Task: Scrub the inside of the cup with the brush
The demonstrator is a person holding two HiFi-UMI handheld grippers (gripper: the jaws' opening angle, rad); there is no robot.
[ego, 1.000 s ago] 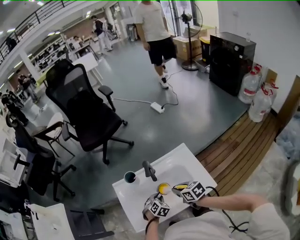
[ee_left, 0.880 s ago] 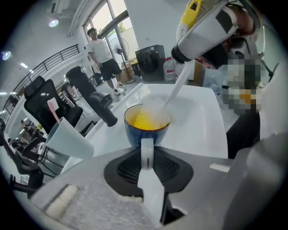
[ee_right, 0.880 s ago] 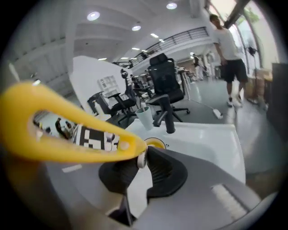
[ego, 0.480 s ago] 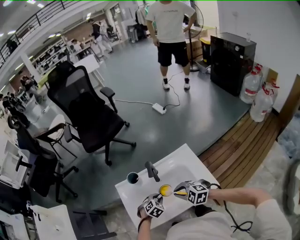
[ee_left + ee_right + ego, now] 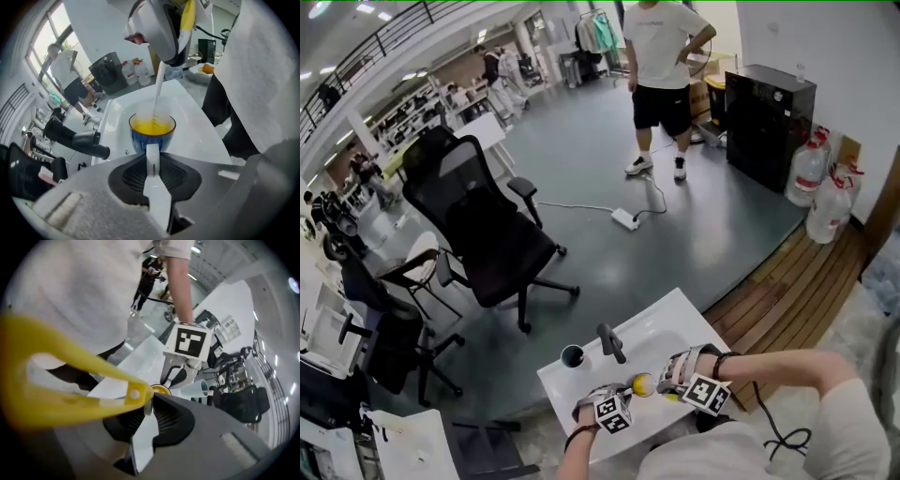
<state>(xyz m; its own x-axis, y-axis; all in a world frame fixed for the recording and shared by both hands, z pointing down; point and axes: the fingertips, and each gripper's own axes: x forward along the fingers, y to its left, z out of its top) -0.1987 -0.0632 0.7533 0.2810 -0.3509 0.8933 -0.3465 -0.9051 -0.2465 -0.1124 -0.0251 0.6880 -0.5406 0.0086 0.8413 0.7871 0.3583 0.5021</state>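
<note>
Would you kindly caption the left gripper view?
Left hand-held gripper holds a blue cup while a brush reaches inside.

We held our left gripper low and close to the body, pointed steeply down, its jaws closed on the handle of the cup. Our right gripper stood just beside it, also tilted steeply down, its jaws clamped on the yellow brush. Our bare right forearm reached in from the right.
</note>
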